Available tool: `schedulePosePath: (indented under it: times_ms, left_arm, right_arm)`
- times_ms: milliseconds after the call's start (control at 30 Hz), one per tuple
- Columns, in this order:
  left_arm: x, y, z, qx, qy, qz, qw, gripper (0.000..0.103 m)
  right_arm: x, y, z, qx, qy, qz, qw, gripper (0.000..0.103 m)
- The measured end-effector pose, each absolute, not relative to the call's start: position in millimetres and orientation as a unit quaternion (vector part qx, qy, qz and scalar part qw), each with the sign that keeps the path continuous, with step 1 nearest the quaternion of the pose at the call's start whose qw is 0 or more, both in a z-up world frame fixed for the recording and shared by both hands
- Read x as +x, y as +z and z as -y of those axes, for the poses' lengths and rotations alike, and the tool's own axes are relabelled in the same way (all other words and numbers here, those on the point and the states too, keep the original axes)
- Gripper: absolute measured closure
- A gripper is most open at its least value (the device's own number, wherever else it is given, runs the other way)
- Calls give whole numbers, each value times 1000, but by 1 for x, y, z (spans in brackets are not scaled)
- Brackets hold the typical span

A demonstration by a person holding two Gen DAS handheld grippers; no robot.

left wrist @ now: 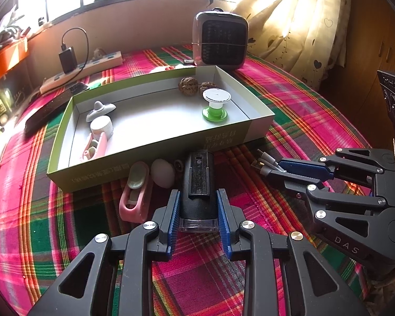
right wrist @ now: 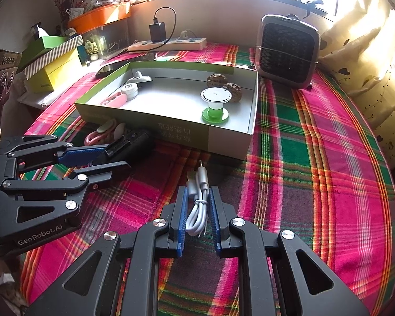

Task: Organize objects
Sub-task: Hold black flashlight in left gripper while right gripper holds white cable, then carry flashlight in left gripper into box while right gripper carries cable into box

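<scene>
Tabletop point(right wrist: 316, 158): plaid cloth.
Box point(left wrist: 155, 155): centre; two walnuts point(left wrist: 188, 85), spool point(left wrist: 215, 104) inside.
Heater point(left wrist: 220, 40): far right.
Left gripper point(left wrist: 198, 208): jaws clamp torch point(left wrist: 198, 181), near box.
Right gripper point(right wrist: 198, 210): jaws pinch cable point(right wrist: 197, 205).

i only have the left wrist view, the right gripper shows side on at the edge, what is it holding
Observer: The right gripper is shut on a coiled white cable, plugs pointing forward past the fingertips.
Operator: anything left of the box that i cant see
Observer: Yes, a green and yellow stack of boxes sits left of the open box, past the cloth's edge.
Operator: what does my gripper look like from there
Observer: The left gripper is shut on the black device, right in front of the box wall.
</scene>
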State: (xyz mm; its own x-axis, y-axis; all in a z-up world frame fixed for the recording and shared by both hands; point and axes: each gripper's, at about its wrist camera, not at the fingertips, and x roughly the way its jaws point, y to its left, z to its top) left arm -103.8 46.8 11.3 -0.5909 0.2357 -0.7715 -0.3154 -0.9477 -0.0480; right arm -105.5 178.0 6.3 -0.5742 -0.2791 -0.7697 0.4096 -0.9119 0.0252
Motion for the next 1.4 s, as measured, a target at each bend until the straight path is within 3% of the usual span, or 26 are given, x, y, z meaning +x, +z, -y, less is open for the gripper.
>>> schedulePosePath:
  times_ms: [1400]
  left_arm:
    - [-114, 47, -13, -389, 912, -20, 128, 78]
  right_arm:
    - [-127, 48, -165, 379, -901, -62, 201, 86]
